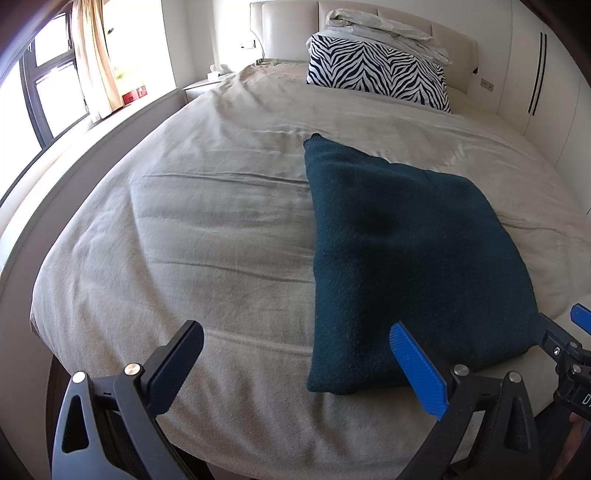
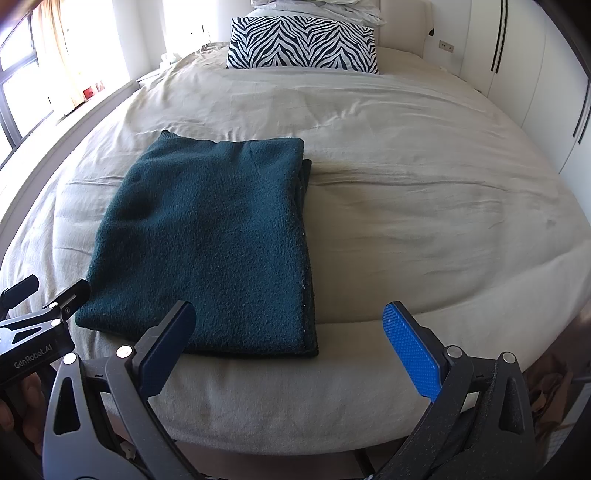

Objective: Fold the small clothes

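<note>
A dark teal knitted garment (image 1: 399,254) lies folded into a flat rectangle near the front edge of the bed; it also shows in the right wrist view (image 2: 210,243). My left gripper (image 1: 299,365) is open and empty, its blue finger over the garment's near left corner. My right gripper (image 2: 291,339) is open and empty, hovering just in front of the garment's near right corner. Each gripper shows at the edge of the other's view: the right one at the right (image 1: 565,332), the left one at the left (image 2: 44,299).
The beige bed cover (image 2: 424,192) spreads wide around the garment. A zebra-print pillow (image 2: 303,44) with crumpled white bedding (image 1: 388,29) on top stands at the headboard. A window with curtains (image 1: 92,55) is on the left, white wardrobe doors (image 2: 517,55) on the right.
</note>
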### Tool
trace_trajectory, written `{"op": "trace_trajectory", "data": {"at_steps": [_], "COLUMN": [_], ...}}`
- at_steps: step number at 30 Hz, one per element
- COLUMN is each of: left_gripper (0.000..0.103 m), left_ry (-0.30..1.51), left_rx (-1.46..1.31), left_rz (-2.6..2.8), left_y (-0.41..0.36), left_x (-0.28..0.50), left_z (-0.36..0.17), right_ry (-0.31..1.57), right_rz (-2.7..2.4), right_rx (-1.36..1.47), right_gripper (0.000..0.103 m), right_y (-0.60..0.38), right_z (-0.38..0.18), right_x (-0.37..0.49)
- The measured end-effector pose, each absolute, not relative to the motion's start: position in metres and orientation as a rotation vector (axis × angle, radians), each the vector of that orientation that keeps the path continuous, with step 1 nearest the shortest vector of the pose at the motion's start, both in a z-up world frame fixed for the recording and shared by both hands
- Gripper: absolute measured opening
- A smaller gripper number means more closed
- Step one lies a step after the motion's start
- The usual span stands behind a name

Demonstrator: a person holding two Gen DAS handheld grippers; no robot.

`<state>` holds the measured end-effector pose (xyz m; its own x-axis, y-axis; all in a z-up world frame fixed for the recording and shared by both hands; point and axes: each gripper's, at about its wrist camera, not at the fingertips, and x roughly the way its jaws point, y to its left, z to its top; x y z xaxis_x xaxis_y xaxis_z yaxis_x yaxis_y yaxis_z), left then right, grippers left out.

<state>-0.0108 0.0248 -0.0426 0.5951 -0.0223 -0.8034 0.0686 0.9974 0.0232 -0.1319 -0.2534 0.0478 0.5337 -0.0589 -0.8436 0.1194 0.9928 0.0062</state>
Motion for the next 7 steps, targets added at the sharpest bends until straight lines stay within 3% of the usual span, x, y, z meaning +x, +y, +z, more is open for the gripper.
{"op": "trace_trajectory", "data": {"at_steps": [7], "left_gripper": [0.103], "left_ry": [0.918], "left_rx": [0.05], "left_rz": [-0.065], "left_y": [0.0273], "left_x": [-0.0111], "left_z": [-0.0384], "right_ry": [1.01], "right_rz": [-0.103], "right_rx": [0.073], "right_gripper": [0.103], "right_y": [-0.2563], "right_z": [0.0458], "right_x": [-0.1318]}}
